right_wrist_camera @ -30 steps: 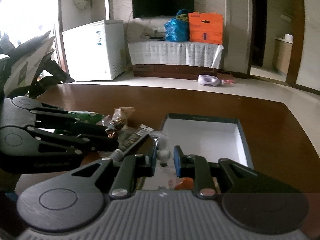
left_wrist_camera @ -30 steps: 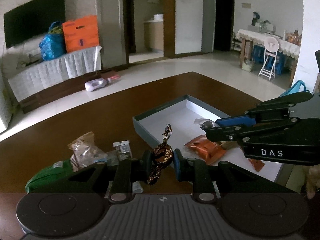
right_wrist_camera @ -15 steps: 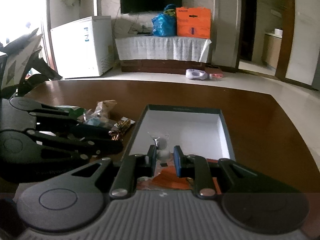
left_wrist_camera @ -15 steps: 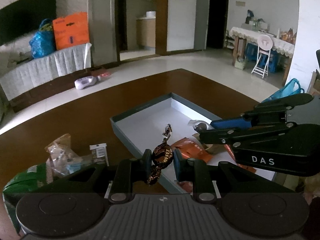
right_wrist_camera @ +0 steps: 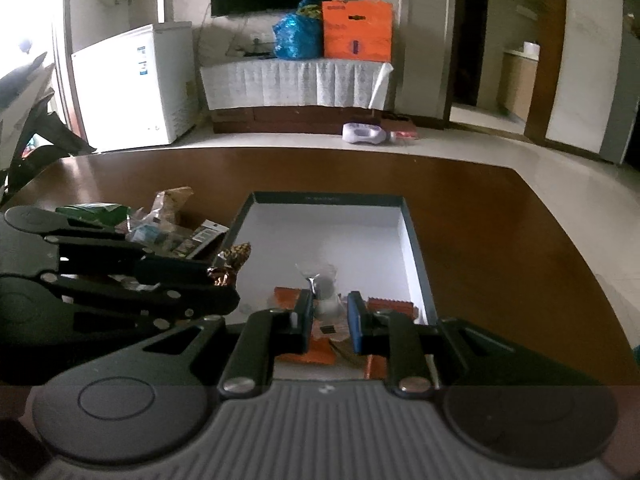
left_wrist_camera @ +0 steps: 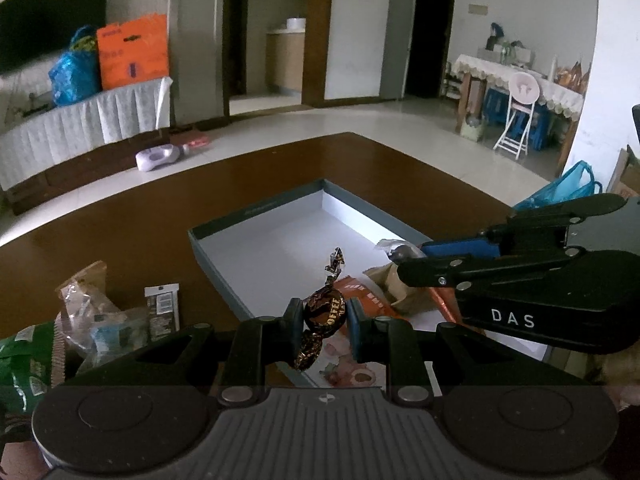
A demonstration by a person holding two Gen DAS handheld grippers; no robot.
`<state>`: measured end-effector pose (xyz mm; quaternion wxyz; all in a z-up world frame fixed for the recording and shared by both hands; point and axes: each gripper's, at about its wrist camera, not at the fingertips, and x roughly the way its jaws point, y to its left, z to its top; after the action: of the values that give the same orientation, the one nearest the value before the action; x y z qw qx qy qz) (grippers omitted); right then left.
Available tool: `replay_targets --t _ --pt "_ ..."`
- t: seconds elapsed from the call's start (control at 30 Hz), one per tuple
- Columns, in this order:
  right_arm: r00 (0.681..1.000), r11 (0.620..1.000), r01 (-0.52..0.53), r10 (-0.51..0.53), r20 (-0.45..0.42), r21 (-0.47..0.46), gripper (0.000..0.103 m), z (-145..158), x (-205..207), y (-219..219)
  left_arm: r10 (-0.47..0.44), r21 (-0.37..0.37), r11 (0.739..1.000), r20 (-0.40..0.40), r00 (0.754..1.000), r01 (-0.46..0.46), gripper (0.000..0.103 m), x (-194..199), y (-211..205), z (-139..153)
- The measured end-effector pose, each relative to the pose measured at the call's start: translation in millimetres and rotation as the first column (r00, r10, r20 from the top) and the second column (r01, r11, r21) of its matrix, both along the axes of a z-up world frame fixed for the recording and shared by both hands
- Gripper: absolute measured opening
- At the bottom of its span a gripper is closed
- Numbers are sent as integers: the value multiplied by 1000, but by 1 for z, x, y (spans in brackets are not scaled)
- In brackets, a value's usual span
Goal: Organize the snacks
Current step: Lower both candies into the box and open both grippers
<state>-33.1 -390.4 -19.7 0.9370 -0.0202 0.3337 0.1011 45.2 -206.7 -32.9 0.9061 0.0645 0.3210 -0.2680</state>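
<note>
My left gripper (left_wrist_camera: 323, 316) is shut on a brown twist-wrapped toffee (left_wrist_camera: 325, 314), held over the near left edge of the grey box (left_wrist_camera: 256, 213) with a white floor. My right gripper (right_wrist_camera: 329, 312) is shut on a small clear-wrapped candy (right_wrist_camera: 326, 295) above the box's near end (right_wrist_camera: 412, 240). In the right wrist view the left gripper (right_wrist_camera: 224, 276) comes in from the left with the toffee (right_wrist_camera: 232, 260) at its tip. In the left wrist view the right gripper (left_wrist_camera: 404, 258) reaches in from the right. Orange packets (left_wrist_camera: 362, 294) lie inside the box.
Loose snacks lie on the brown table (left_wrist_camera: 120, 216) left of the box: a green bag (left_wrist_camera: 24, 360), clear packets (left_wrist_camera: 84, 300) and a small dark bar (left_wrist_camera: 162, 308). In the right wrist view this pile (right_wrist_camera: 168, 220) sits beside the box's left wall.
Both grippers moved toward and over the box with their candies still held. The snack pile slid left in the left wrist view, and the box now fills the middle of both views.
</note>
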Motion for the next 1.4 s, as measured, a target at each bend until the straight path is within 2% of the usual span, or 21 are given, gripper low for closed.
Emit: replay_targets --t 0.37,1.0,1.23,1.4 --pt "999 999 35 -36 -12 -32 19 -6 5 -3 -13 13 1000 -7 1000 13 24 11 -22 -9" --pt "995 997 59 -62 -81 -48 19 -22 18 -4 -27 33 999 -33 999 28 25 22 -28 -20" --pt "995 997 59 -63 -80 -51 19 -23 19 -3 -23 34 999 -29 999 24 25 23 -28 -20" --pt "994 996 69 -73 -79 -56 19 -23 19 -1 -21 27 999 -33 999 22 32 22 -28 -20"
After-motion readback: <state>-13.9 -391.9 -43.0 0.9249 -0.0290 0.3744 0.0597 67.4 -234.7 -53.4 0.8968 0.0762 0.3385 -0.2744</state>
